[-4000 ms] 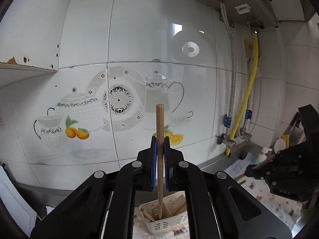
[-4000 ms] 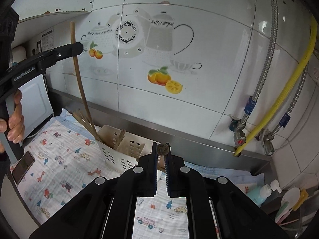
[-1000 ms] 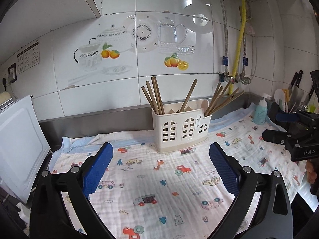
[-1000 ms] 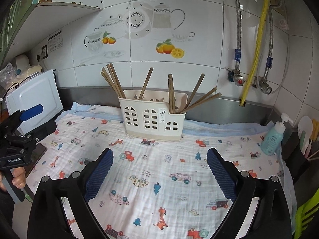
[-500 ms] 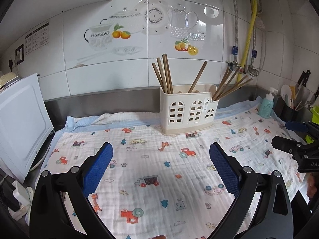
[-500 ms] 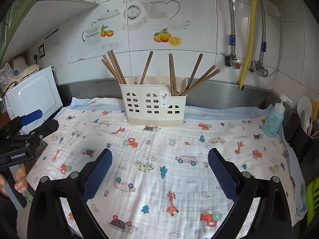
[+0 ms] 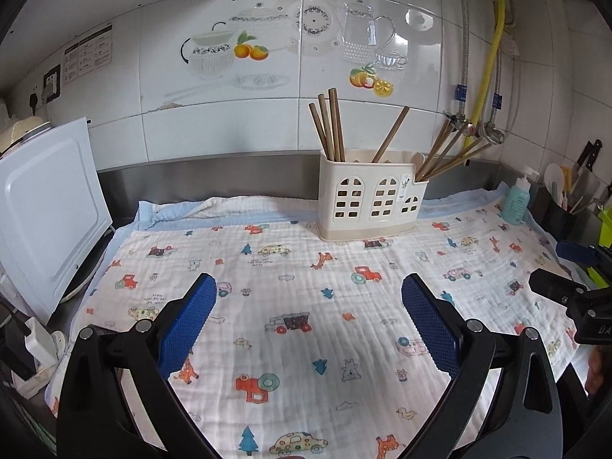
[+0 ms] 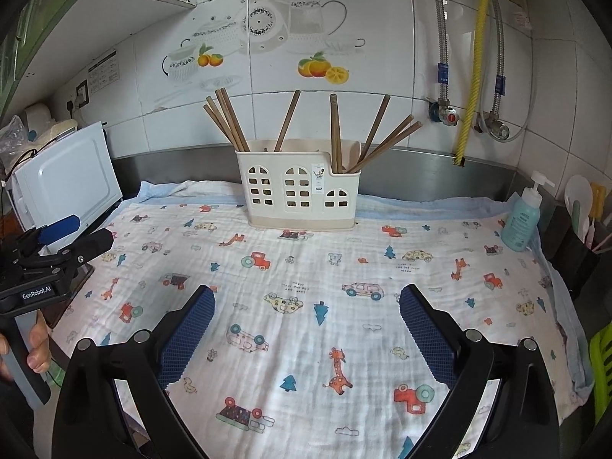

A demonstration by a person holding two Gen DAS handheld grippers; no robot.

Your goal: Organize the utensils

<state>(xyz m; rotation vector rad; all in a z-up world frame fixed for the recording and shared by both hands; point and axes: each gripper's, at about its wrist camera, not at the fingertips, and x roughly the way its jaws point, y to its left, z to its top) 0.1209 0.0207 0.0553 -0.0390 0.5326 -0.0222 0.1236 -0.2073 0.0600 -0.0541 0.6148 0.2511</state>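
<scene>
A cream plastic utensil holder (image 7: 373, 199) (image 8: 298, 189) stands at the back of the counter on a printed cloth (image 7: 306, 306) (image 8: 306, 287). Several brown wooden chopsticks (image 7: 331, 130) (image 8: 334, 134) stand in it, leaning left, upright and right. My left gripper (image 7: 308, 298) is open and empty, held back over the front of the cloth. My right gripper (image 8: 306, 302) is open and empty too, well in front of the holder. Each gripper shows at the edge of the other's view, the right one (image 7: 573, 279) and the left one (image 8: 65, 244).
A white appliance (image 7: 46, 210) (image 8: 65, 176) stands at the left. A teal pump bottle (image 7: 516, 201) (image 8: 522, 218) and a dark rack of utensils (image 8: 581, 210) are at the right. A tiled wall with pipes (image 8: 472, 65) runs behind.
Both grippers, shut on chopsticks above the holder four seconds ago, are now open and empty. Over the last second they drew back a little from the holder.
</scene>
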